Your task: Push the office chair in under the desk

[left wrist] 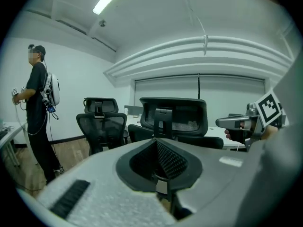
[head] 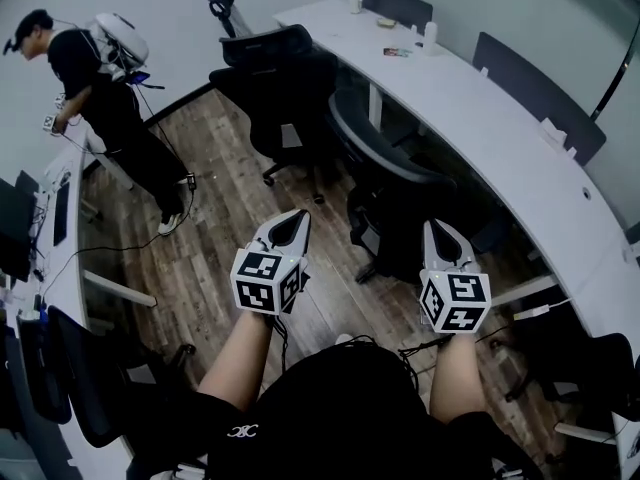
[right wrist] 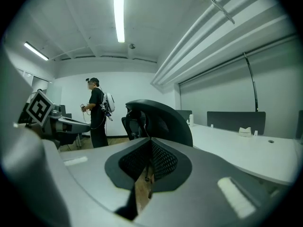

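Note:
The near black office chair (head: 392, 183) stands out from the curved white desk (head: 480, 108), its back toward me. My left gripper (head: 292, 228) hovers shut and empty over the wood floor, left of the chair. My right gripper (head: 441, 236) is shut and empty too, just in front of the chair's back and apart from it. In the left gripper view the shut gripper (left wrist: 156, 148) points at the chair's headrest and back (left wrist: 173, 119). In the right gripper view the gripper (right wrist: 150, 150) faces the curved chair back (right wrist: 163, 119) with the desk (right wrist: 236, 150) to its right.
A second black chair (head: 275, 78) stands farther along the desk. A person with a backpack (head: 105, 98) stands at the far left beside another table (head: 65, 218). More chairs sit at the lower left (head: 70, 388) and lower right (head: 590, 378). Cables lie on the floor.

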`<state>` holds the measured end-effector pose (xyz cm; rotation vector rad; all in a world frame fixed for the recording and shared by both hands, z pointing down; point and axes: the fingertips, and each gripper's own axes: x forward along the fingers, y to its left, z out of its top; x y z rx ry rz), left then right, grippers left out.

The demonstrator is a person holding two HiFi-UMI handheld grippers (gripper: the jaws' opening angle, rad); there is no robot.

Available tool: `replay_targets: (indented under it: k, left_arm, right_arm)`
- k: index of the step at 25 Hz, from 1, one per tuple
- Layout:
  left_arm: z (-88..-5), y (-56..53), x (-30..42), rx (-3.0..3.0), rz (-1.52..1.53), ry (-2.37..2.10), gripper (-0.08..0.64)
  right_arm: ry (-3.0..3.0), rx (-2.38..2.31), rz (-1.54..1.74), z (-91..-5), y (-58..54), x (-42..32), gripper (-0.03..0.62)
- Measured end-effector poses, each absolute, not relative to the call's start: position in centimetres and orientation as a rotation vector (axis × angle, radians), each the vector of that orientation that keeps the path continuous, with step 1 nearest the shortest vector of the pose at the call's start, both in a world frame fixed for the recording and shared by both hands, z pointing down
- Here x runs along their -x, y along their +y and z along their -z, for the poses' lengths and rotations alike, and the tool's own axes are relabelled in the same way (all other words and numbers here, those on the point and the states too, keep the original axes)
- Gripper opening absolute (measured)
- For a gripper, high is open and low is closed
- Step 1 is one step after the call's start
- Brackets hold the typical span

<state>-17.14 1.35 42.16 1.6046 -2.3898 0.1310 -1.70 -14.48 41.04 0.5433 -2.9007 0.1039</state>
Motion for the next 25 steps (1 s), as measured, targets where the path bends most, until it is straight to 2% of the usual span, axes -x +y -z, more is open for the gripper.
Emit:
replay_targets:
  k: [7,18,25]
  left_arm:
    - [-43.3,-3.6,21.8,-1.622,-0.168,-2.337,0.009]
    - [-43.8,-8.7,28.3,-1.722,-0.339,-2.323,0.008]
    - [-43.6,-12.7,34.3,-2.032,-0.680,-2.221,0.012]
  right_arm:
    - [-2.861,-0.533,-0.128,-41.6,-17.5,4.1,0.009]
    - [-2.791,-0.493,-0.078,-42.1,-19.2,3.1,0.032]
    - [-2.665,-0.468,0.046,-44.6,-18.7,3.9,0.069]
